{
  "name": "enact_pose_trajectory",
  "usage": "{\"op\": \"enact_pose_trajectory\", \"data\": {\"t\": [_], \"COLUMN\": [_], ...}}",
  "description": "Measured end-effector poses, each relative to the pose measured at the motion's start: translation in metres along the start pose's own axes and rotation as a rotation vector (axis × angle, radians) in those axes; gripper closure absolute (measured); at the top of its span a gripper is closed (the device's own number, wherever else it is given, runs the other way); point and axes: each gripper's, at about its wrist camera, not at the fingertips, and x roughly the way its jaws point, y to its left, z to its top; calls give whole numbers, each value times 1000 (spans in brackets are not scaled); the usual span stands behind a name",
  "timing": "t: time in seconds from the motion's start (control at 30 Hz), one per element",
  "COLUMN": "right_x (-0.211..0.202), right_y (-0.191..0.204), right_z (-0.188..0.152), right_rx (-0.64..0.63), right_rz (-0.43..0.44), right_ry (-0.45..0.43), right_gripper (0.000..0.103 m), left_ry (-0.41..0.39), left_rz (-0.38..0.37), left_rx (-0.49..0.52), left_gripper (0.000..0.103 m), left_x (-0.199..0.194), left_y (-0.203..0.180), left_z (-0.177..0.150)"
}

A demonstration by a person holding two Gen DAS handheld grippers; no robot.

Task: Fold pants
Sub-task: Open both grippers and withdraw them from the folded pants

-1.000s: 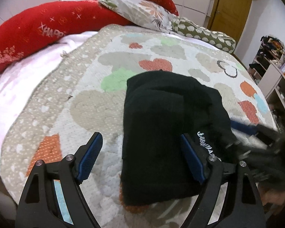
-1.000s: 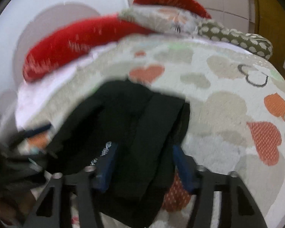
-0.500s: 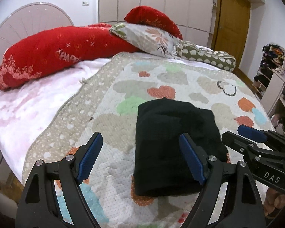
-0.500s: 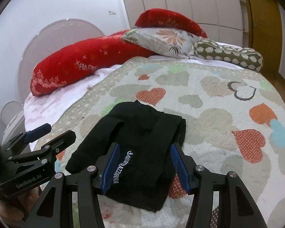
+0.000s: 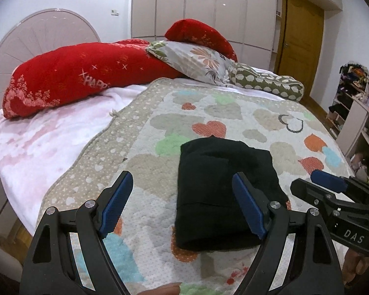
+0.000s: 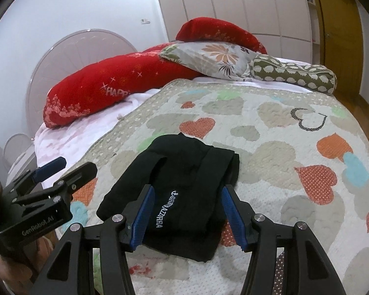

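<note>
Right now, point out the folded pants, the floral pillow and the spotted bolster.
folded pants (image 6: 182, 179): right wrist view, middle of top layer.
floral pillow (image 5: 196, 61): left wrist view, centre of its face.
spotted bolster (image 6: 295, 76): right wrist view, mid-length.

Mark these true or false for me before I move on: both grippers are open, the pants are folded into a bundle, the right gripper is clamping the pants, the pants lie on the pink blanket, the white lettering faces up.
1. Both the left gripper and the right gripper have open jaws. True.
2. The pants lie folded into a compact bundle. True.
3. The right gripper is clamping the pants. False: its jaws stand apart with the cloth lying flat on the quilt.
4. The pants lie on the pink blanket. False: they lie on the heart-patterned quilt.
5. White lettering on the pants faces up. True.
</note>
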Motion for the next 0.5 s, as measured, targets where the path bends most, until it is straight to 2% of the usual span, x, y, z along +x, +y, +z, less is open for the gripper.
{"op": "enact_pose_trajectory", "data": {"t": [0.5], "right_x": [2], "right_y": [3], "right_z": [-4], "right_rx": [-5], "right_rz": [3], "right_ry": [15], "right_gripper": [46], "left_ry": [16], "left_rz": [2], "left_rx": [5], "left_gripper": [20], "left_x": [2], "left_y": [2], "left_z": [-3]}}
